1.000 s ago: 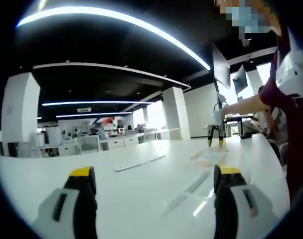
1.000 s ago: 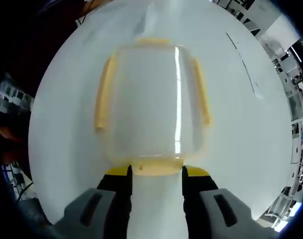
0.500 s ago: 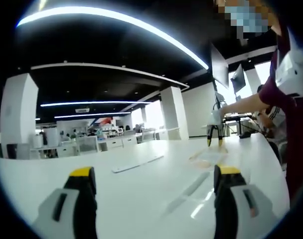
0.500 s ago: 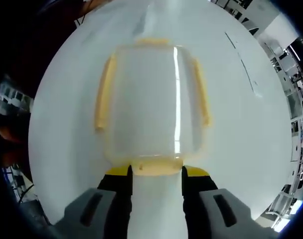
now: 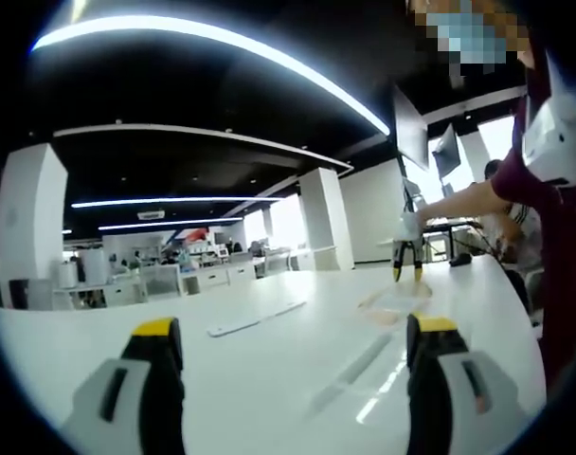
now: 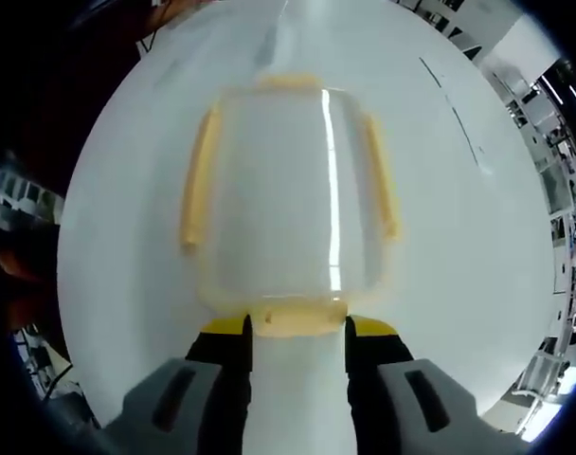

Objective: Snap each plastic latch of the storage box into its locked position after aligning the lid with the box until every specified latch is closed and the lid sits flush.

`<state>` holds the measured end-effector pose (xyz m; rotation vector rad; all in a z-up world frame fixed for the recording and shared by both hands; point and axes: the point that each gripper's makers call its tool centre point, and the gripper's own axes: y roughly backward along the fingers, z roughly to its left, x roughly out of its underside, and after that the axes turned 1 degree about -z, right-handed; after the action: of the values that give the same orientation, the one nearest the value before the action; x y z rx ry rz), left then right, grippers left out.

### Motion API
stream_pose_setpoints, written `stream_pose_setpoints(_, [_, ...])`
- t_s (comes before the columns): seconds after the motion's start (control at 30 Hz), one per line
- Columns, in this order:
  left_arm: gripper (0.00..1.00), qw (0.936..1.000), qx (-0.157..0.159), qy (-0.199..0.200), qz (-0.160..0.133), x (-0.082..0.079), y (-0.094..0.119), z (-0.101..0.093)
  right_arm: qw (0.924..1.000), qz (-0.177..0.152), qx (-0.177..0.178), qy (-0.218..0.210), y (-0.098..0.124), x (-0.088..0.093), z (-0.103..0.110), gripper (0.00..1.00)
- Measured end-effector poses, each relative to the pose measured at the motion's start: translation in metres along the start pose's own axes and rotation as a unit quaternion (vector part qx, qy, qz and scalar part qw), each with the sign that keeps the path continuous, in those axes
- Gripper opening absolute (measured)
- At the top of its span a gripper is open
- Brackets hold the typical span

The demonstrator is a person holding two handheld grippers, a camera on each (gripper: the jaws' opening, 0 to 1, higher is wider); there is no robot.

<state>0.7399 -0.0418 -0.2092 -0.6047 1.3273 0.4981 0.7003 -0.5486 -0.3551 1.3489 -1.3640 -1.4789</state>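
Note:
A clear storage box (image 6: 288,190) with its lid on lies on the white table (image 6: 459,265), straight below my right gripper. Yellow latches sit on its left side (image 6: 198,180), its right side (image 6: 383,175) and its far end (image 6: 286,82). The near latch (image 6: 296,318) lies between the jaws of my right gripper (image 6: 297,332), which touch both of its ends. In the left gripper view, the right gripper (image 5: 407,273) points down onto the box (image 5: 394,303), held by a person's hand. My left gripper (image 5: 293,330) hovers low over the table, wide open and holding nothing.
A flat white strip (image 5: 255,318) lies on the table between the left gripper and the box. The person (image 5: 558,209) stands at the table's right side. Desks and pillars fill the far room. A thin dark line (image 6: 454,109) crosses the table right of the box.
Both views have shifted very slightly with the hands. The box, the latches and both grippers' jaws stand as before.

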Motion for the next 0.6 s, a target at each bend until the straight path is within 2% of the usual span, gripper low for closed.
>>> stream_pose_setpoints(0.6, [1.0, 1.0, 0.003, -0.006, -0.003, -0.005, 0.006, -0.005, 0.9998, 0.012, 0.011, -0.004, 0.003, 0.005, 0.01, 0.37])
